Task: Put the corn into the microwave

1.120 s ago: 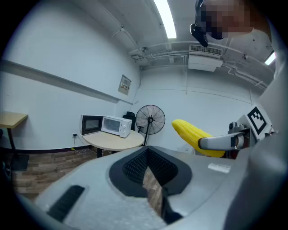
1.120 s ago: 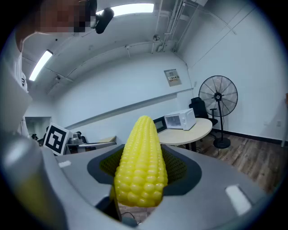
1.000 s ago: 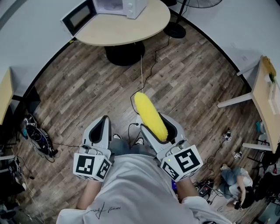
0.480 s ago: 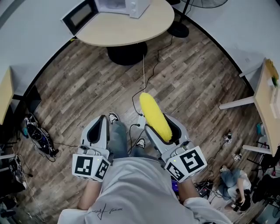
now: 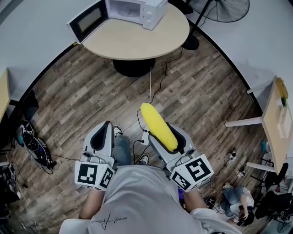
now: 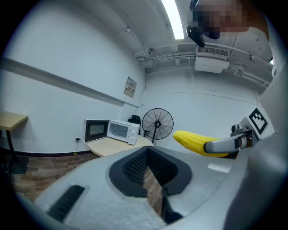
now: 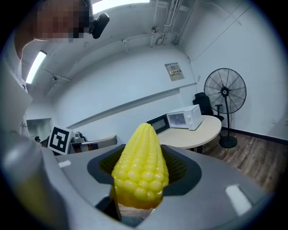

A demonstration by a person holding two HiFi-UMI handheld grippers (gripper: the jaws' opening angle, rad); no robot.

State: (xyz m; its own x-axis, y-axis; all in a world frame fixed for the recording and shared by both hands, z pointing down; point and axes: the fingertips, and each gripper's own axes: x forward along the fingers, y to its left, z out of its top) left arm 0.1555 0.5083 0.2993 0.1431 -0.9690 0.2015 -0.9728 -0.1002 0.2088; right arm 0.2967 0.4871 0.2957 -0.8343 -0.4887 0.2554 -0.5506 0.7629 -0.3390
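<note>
The corn (image 5: pixel 158 126) is pinched by its thick rear half in the right tongs (image 5: pixel 163 136), tip poking forward. It is out over the floor, well apart from the microwave (image 5: pixel 135 9). It looks light and stiff, with a bumpy, tapering skin, so I'd guess it could slide forward out of a loose hold; the fat end seems the sensible place to hold it. The left tongs (image 5: pixel 107 130) are pressed together, empty. The microwave's door (image 5: pixel 86 19) stands open on the counter (image 5: pixel 137 39).

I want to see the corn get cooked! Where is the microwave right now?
In the head view the microwave sits at the top, on the round table, door open, with the fan off to its right.
</note>
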